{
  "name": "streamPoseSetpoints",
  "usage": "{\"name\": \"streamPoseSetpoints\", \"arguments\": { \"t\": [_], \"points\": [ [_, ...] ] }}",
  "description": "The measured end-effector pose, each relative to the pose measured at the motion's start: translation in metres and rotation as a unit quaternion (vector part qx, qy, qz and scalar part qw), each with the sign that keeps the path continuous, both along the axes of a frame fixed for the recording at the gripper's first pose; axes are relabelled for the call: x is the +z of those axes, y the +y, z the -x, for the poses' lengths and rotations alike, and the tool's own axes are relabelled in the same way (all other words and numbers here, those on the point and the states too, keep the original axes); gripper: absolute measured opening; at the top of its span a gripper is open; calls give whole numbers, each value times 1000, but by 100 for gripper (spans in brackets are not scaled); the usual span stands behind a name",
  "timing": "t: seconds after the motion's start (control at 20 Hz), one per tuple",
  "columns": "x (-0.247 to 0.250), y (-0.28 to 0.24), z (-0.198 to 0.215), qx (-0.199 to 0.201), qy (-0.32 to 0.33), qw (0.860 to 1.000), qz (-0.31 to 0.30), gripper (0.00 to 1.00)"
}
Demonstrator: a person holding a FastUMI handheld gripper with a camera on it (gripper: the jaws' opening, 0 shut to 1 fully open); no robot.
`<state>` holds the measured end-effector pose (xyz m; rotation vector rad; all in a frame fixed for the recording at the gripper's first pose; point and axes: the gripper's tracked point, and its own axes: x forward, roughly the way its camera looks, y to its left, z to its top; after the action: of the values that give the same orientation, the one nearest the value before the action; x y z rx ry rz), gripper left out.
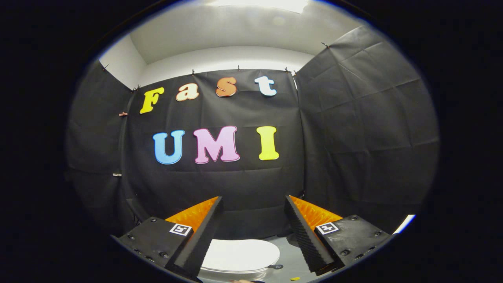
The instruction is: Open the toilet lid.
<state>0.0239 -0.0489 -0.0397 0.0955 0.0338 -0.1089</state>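
The toilet lid lies flat and closed, a pale oval low between the two fingers of the tool and well below their tips, on the grey floor of the booth. Its front rim faces the camera, which is the edge a finger would have to get under, so nothing of the opening looks begun. A small dark fitting sits just beside the lid's right edge; it is too small to tell what it is, perhaps a knob or a stopper.

The tool is spread wide and has hold of nothing, the gap between its fingers empty apart from the dark cloth wall beyond them. It is pointed at the wall rather than down at the lid, so it seems to be held high, as if at the start of an approach. The wide spread makes sense for a lid whose lip is thin: the fingers can straddle or hook the rim once the tool tips downward and comes closer.
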Motion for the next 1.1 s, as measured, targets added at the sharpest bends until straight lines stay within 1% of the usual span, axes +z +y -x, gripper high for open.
{"name": "streamPoseSetpoints", "arguments": {
  "t": [0.15, 0.35, 0.65, 0.85, 0.95, 1.1],
  "points": [
    [-26, -20, -11, -24, 16, 1000, -11, 98],
    [-69, -42, -30, -46, 41, 997, -47, 98],
    [-146, -83, -54, -91, 97, 985, -111, 98],
    [-198, -104, -65, -107, 132, 971, -170, 98],
    [-229, -115, -69, -117, 153, 958, -212, 98],
    [-271, -123, -73, -122, 169, 940, -271, 98]
  ]
}}
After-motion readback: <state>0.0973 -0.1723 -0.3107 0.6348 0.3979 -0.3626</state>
